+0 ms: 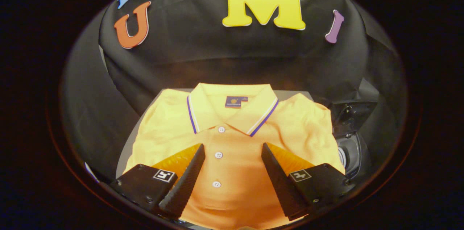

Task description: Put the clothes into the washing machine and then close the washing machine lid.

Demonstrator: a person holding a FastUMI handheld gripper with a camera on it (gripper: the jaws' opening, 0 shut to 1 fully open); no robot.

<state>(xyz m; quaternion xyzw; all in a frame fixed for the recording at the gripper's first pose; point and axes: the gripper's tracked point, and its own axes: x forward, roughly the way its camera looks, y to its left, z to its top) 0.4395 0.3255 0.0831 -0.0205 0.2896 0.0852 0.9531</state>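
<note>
This is a staged recording booth, not a lived-in home: black cloth (188, 52) hangs as a backdrop wall and drapes down the sides, closing off the space. A grey worktop (125, 157) carries a yellow polo shirt (232, 157) laid out flat and neat (collar uppermost), beside a dark washing machine (349, 139) with its lid raised at the right.

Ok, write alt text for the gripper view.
The open claw hovers over a folded yellow polo shirt lying flat on a grey surface, its two fingers straddling the button placket. The dark washing machine sits just beside the shirt.
</note>
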